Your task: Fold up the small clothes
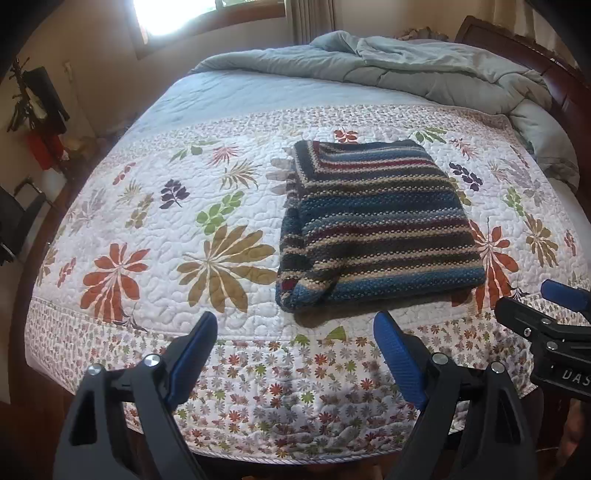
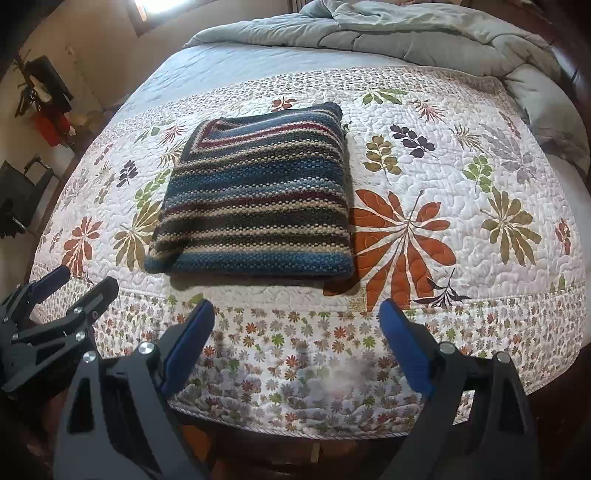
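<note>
In the left wrist view, a striped knitted garment [image 1: 376, 225] is seen lying on the floral quilt [image 1: 155, 229] that covers the near part of the bed. It has been brought into a compact, roughly rectangular packet, with layers stacked at its left edge and a rounded folded corner at the near left. Something pale sticks out past its far left corner; what it is cannot be told. The left gripper [image 1: 295, 343] is held above the quilt's near border, short of the garment, its fingers spread wide with nothing between them. At the right edge the right gripper [image 1: 546, 314] is partly seen, also apart from the garment.

In the right wrist view, the same garment [image 2: 255, 206] is seen squarer on: its edges are fairly straight, the near edge is a thick fold, and no sleeve or loose flap is seen trailing onto the quilt [image 2: 461, 155]. The right gripper [image 2: 297, 332] hangs over the small-flowered border, near the garment's front edge but not touching it, its fingers wide apart and empty. The left gripper [image 2: 70, 284] appears at the lower left, well clear of the cloth. A rumpled grey comforter [image 2: 424, 33] is bunched at the head of the bed.

The folding of this piece is judged to be essentially done, with both grippers clear of it. No other small garment is visible on the bed, so whether more remains to be folded cannot be told. At most, a slight squaring of the left edge is judged to be left.
</note>
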`<state>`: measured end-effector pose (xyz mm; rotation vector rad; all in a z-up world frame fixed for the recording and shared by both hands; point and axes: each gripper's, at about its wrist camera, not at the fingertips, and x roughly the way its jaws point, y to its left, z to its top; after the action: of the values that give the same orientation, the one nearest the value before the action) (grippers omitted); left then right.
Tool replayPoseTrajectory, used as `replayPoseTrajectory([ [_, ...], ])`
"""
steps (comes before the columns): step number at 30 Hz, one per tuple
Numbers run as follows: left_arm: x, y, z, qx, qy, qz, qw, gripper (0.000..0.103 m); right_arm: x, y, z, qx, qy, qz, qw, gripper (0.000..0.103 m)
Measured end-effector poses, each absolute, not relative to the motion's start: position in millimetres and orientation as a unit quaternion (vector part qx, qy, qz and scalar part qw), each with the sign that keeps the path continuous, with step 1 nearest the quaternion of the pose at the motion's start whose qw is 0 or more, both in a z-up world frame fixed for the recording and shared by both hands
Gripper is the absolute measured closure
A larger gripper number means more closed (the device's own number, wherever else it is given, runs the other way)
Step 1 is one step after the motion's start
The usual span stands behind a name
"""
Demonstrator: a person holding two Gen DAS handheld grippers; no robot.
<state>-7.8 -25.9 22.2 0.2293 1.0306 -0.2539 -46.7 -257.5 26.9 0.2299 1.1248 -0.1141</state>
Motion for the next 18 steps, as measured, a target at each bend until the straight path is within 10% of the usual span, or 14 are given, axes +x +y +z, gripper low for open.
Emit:
replayPoseTrajectory([
  [18,-7.0,-28.6,16.5,0.104,0.503,-0.121,0.85,0.016,-40.3,-251.5,19.7,0.104,0.54,-0.046,0.834,0.013],
])
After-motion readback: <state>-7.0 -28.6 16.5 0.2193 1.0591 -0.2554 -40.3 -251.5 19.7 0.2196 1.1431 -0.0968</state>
